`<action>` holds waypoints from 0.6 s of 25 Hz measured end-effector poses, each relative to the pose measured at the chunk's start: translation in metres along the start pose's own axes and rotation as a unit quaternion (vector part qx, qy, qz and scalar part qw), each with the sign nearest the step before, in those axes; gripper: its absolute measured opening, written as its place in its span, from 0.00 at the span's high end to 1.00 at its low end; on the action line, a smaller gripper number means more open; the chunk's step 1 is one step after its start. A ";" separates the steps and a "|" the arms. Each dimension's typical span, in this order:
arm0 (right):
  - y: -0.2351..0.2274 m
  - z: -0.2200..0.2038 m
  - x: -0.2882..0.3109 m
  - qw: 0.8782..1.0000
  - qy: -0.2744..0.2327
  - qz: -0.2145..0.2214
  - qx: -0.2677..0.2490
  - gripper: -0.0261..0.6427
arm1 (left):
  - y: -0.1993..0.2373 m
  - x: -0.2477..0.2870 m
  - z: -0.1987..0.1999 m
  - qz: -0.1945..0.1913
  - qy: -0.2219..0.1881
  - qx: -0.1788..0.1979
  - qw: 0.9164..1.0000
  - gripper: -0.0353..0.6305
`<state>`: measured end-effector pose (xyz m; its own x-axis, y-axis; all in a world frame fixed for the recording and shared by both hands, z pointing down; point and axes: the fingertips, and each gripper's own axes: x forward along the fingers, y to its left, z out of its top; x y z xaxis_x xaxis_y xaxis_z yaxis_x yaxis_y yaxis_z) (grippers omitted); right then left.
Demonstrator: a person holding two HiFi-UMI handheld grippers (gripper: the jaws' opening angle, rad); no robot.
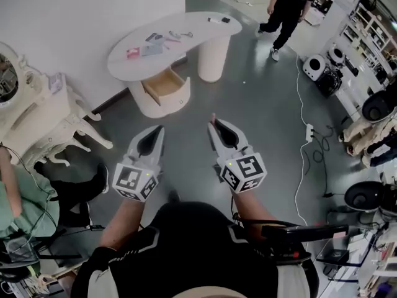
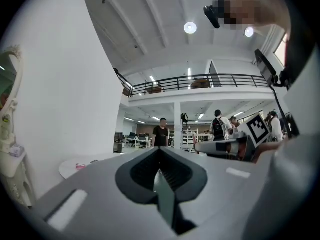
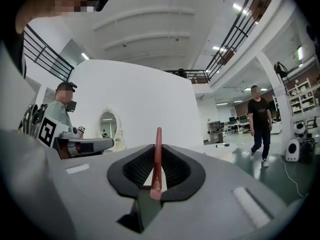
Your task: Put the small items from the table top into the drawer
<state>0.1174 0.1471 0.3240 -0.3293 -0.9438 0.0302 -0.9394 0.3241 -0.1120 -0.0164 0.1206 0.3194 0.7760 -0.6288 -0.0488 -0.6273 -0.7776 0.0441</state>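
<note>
Nearest the camera, 2 grippers are held out side by side above a bare grey floor (image 1: 260,110). The left gripper (image 1: 159,130) is seen with its jaws pressed together and nothing caught between them. The right gripper (image 1: 213,124) is clamped on 1 thin reddish stick (image 3: 157,156), which stands up past the jaw tips; what exactly it is cannot be made out.

Farther off, well apart from both grippers, a drawer (image 1: 162,85) is pulled out under a white curved table (image 1: 195,28), and its wooden inside looks empty from here. More small items (image 1: 152,45) are scattered on the table top above it, with a dark one lying apart at the far end. Beyond the table a person (image 1: 288,8) is walking across the room.

The stick is judged to be held only along its lower part, so it could pivot or slide out if the gripper is swung or tipped on the way to the drawer. Because the drawer sits low under the overhanging table top, a release made too high or too early would probably send the stick onto the floor. A white cable (image 1: 302,166) on the floor to the right could also catch a foot.
</note>
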 end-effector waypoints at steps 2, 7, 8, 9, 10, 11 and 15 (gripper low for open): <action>0.002 -0.001 0.019 1.000 0.003 -0.001 0.000 0.89 | 0.019 0.003 0.000 0.001 -0.003 0.000 1.000 0.95; 0.009 -0.003 0.063 1.000 0.015 -0.003 -0.001 0.89 | 0.061 0.011 -0.001 0.000 -0.008 -0.007 1.000 0.95; 0.010 -0.004 0.071 1.000 0.017 -0.004 -0.003 0.89 | 0.069 0.013 -0.001 0.000 -0.008 -0.008 1.000 0.95; 0.011 -0.004 0.079 1.000 0.019 -0.004 -0.003 0.89 | 0.077 0.015 -0.001 -0.001 -0.007 -0.009 1.000 0.95; 0.011 -0.004 0.087 1.000 0.020 -0.005 -0.004 0.89 | 0.085 0.017 -0.002 -0.002 -0.006 -0.011 1.000 0.95; 0.012 -0.004 0.095 1.000 0.020 -0.005 -0.005 0.89 | 0.092 0.019 -0.004 -0.003 -0.005 -0.012 1.000 0.95; 0.008 -0.006 0.118 1.000 0.021 -0.007 -0.006 0.89 | 0.116 0.030 -0.010 -0.002 -0.001 -0.016 1.000 0.95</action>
<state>0.0706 0.0384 0.3330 -0.3200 -0.9445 0.0737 -0.9448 0.3124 -0.0992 -0.0655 0.0119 0.3335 0.7785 -0.6256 -0.0511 -0.6215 -0.7797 0.0761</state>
